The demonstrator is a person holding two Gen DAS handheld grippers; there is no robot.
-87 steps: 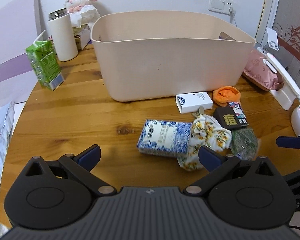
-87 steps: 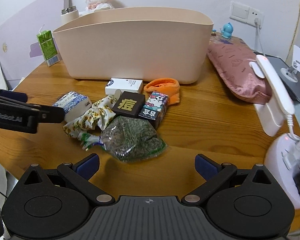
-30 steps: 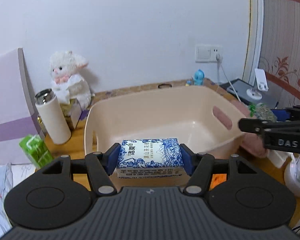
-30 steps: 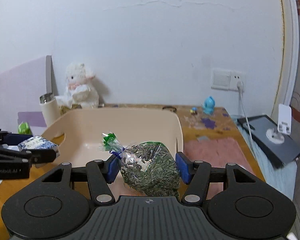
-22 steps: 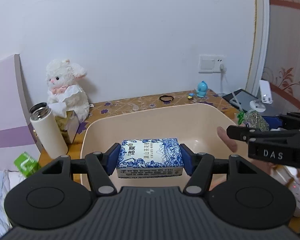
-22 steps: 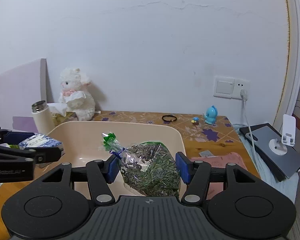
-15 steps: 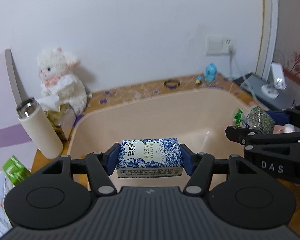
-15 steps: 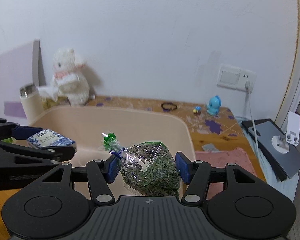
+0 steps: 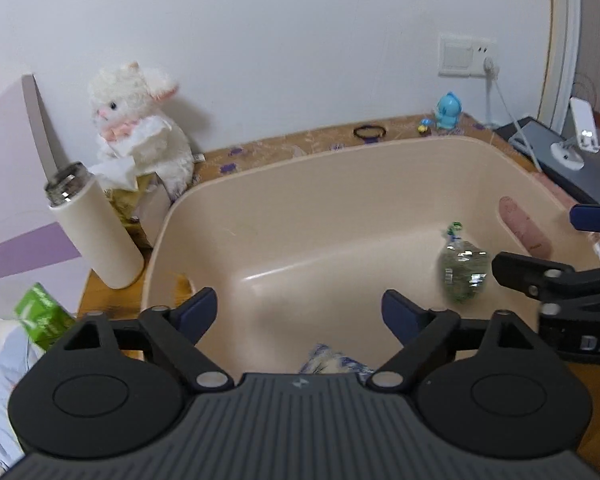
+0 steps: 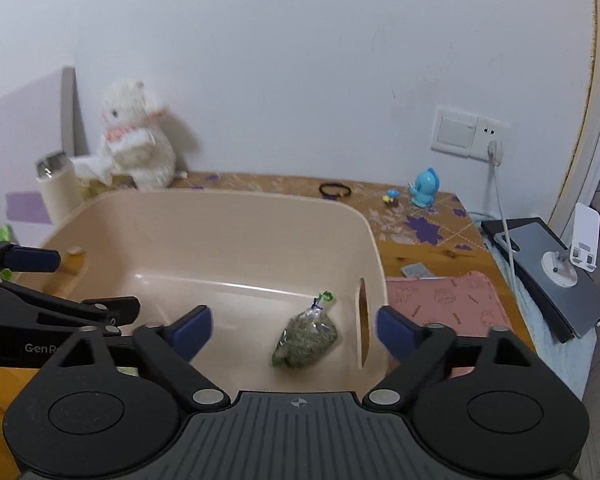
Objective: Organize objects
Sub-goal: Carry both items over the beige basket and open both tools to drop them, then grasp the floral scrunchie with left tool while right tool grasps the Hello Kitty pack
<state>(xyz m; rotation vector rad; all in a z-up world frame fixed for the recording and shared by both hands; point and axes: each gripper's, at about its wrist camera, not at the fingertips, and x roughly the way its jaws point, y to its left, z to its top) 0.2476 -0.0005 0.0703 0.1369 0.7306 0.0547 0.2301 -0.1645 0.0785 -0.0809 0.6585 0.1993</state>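
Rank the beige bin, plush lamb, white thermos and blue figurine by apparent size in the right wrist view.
1. Beige bin, by far the largest.
2. Plush lamb.
3. White thermos, clearly smaller than the lamb, though partly hidden behind the bin rim.
4. Blue figurine, the smallest.

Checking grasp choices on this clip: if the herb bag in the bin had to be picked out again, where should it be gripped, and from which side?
Grip the herb bag across its bulging body, from straight above. It lies inside the bin near the right wall, so a side approach looks blocked. The knotted neck with the green tie is thinner and may slip. Both grippers, left and right, are open.
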